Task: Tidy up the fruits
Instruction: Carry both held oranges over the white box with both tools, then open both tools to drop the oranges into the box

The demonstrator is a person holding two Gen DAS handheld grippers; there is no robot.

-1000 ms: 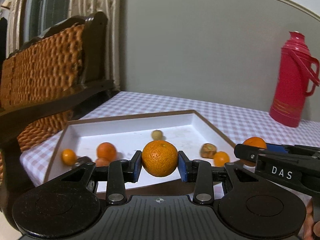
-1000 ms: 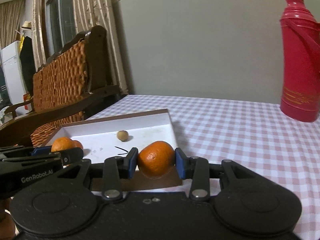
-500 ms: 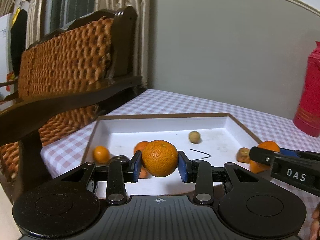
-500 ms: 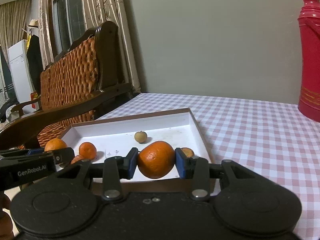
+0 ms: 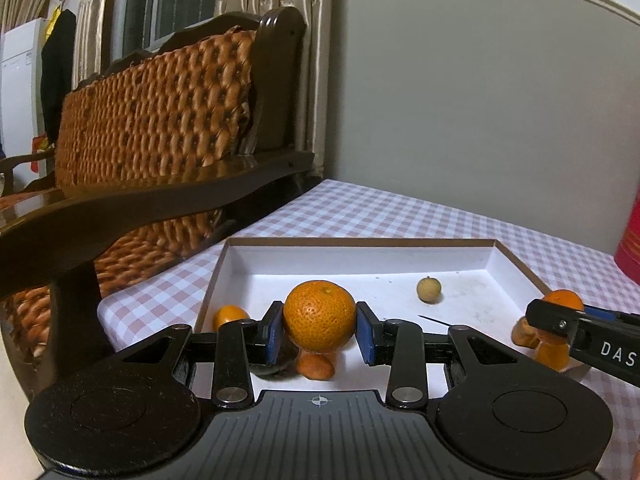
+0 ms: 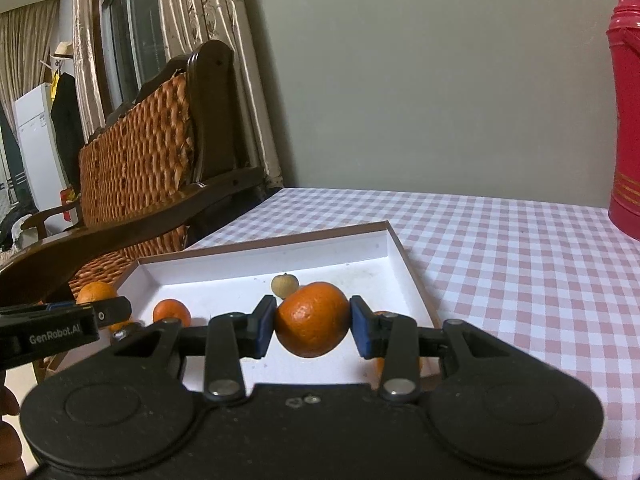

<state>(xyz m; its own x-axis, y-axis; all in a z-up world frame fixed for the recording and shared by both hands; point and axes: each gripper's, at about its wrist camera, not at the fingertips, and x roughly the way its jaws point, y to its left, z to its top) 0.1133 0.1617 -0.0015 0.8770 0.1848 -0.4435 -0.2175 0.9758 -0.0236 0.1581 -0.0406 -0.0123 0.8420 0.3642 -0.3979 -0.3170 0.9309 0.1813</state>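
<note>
Your left gripper (image 5: 320,334) is clamped on a round tangerine (image 5: 319,316), its blue pads (image 5: 274,332) pressing the fruit from both sides, and you hold it above the near edge of the white tray (image 5: 360,258). Your right gripper (image 6: 312,330) has its pads tight on a second orange fruit (image 6: 312,320), a slightly squashed one — it too hangs over the near part of the tray.

The tray sits on a pink-and-white checked tablecloth (image 6: 520,264), with a brown rim all round. Inside it you can see a small pale round fruit (image 5: 429,289) toward the back, a small tangerine by the left wall (image 5: 229,317), and another orange piece (image 5: 316,365) directly under the fruit in your left gripper. From the left camera, the tip of your right gripper shows at the right edge with its fruit, and more orange pieces lie below it near the tray's right corner — whether they rest inside the tray or on the cloth is hard to tell.

A wicker-backed wooden bench (image 5: 152,128) stands to the left of the table, and a red thermos (image 6: 626,112) stands on the cloth at the far right.
</note>
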